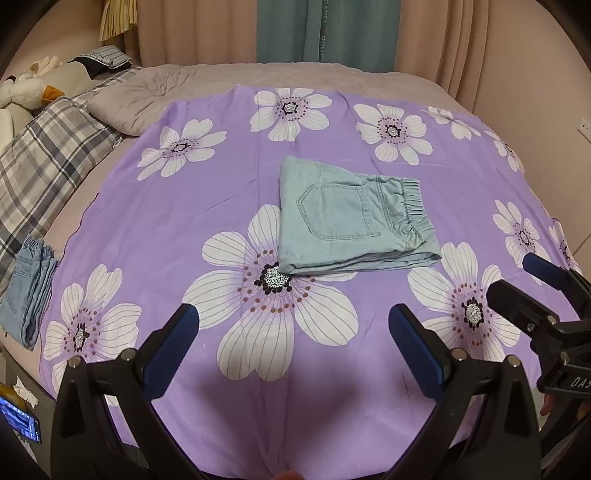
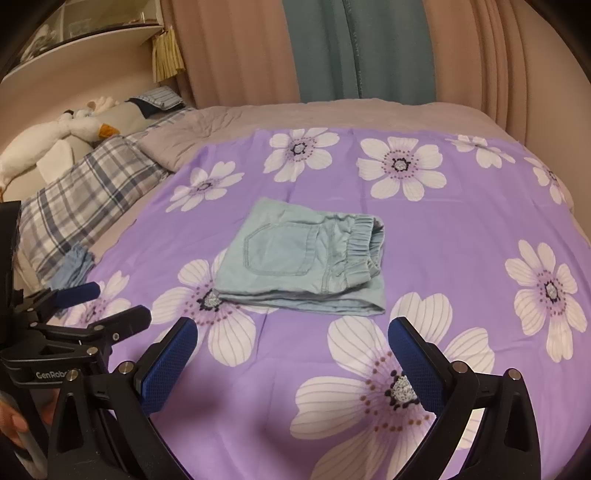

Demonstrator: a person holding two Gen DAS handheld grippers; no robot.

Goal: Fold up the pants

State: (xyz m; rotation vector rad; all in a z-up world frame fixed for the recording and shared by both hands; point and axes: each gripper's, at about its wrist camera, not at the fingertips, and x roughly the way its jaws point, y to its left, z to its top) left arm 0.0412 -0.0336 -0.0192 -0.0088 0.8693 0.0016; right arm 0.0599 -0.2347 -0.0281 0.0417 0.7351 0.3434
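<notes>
1. Bed [image 1: 332, 72] fills both views, its grey cover running ahead of both grippers to the pink and teal curtains [image 1: 325, 29] at the far side.
2. Sheet [image 1: 229, 192], purple with large white flowers, lies flat over the bed, directly under and ahead of both grippers.
3. Plaid pillow [image 1: 44, 166] sits far to the left of the left gripper, with a plush goose [image 1: 26, 92] beyond it.
4. Pants [image 1: 351, 218], pale blue-green, lie folded into a compact rectangle on the sheet, ahead of both grippers and touched by neither; the back pocket faces up and the elastic waistband is on the right side of the bundle.
5. Jeans [image 1: 27, 291], also folded, lie at the sheet's left edge, well to the left of the left gripper.
6. Left gripper [image 1: 293, 325] hovers above the sheet with its blue-padded fingers spread wide and nothing between them.
7. Right gripper [image 2: 291, 339] hovers just right of the left one, jaws equally wide and empty; the pants are ahead and slightly left of it.
8. Phone [image 1: 20, 421] with a lit screen sits off the bed, low to the left of the left gripper.
</notes>
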